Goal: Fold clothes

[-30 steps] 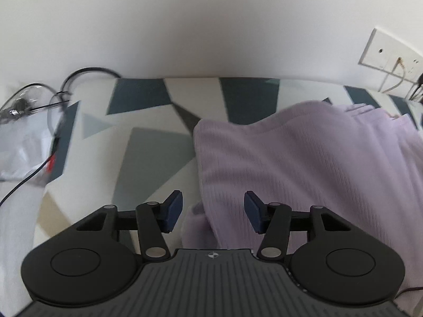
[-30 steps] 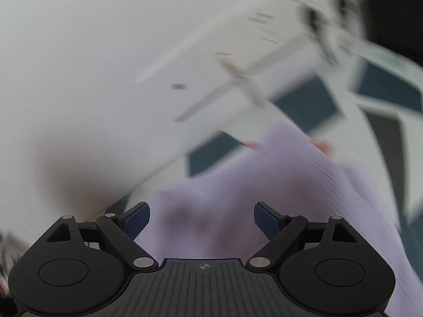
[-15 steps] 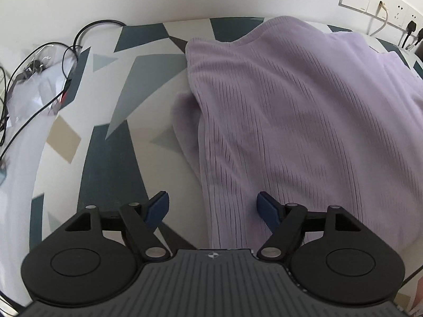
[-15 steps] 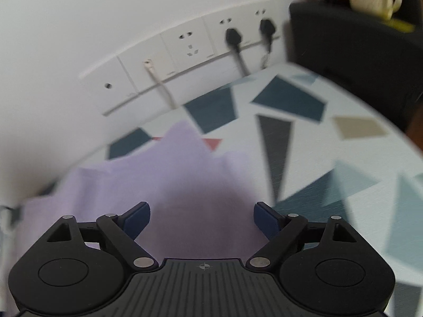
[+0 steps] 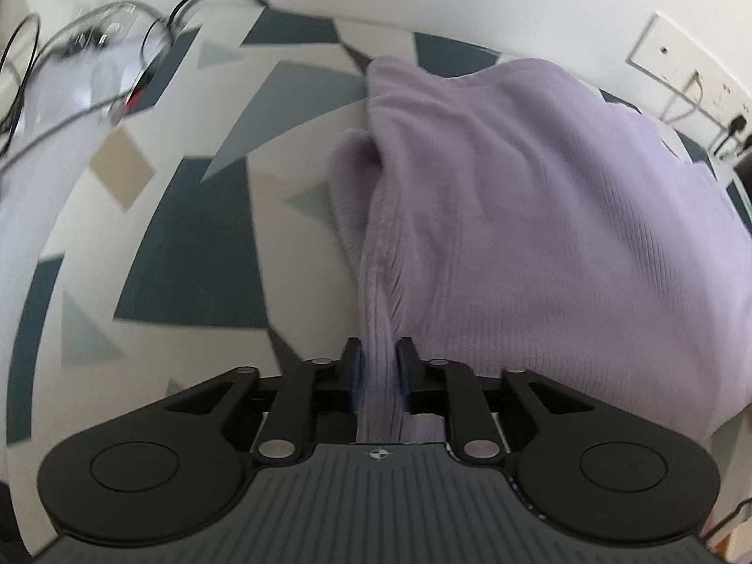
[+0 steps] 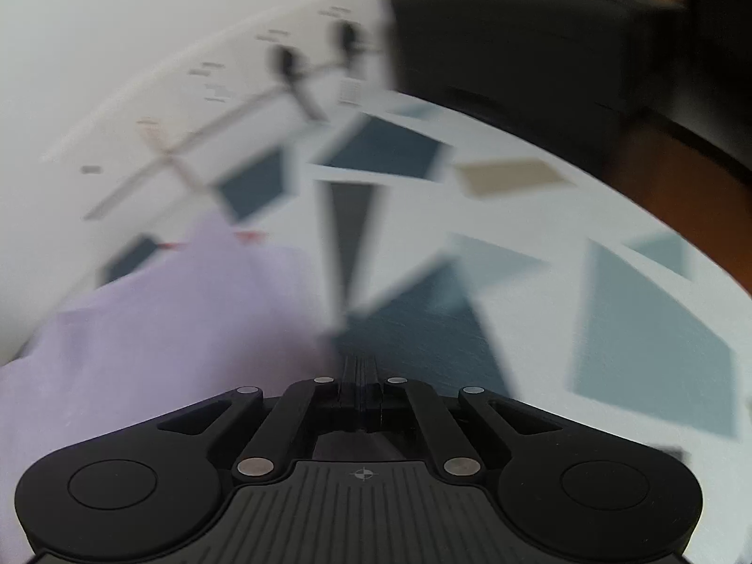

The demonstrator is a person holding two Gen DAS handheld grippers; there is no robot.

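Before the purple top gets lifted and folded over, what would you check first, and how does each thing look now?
1. Left gripper pinching the purple top: ok.
2. Right gripper holding fabric: cannot tell; shut, no cloth visible between its fingertips.
3. Top lying flat: not ok, bunched along its left edge.
4. Bare tablecloth beside the top: ok.
5. Cables apart from the top: ok.
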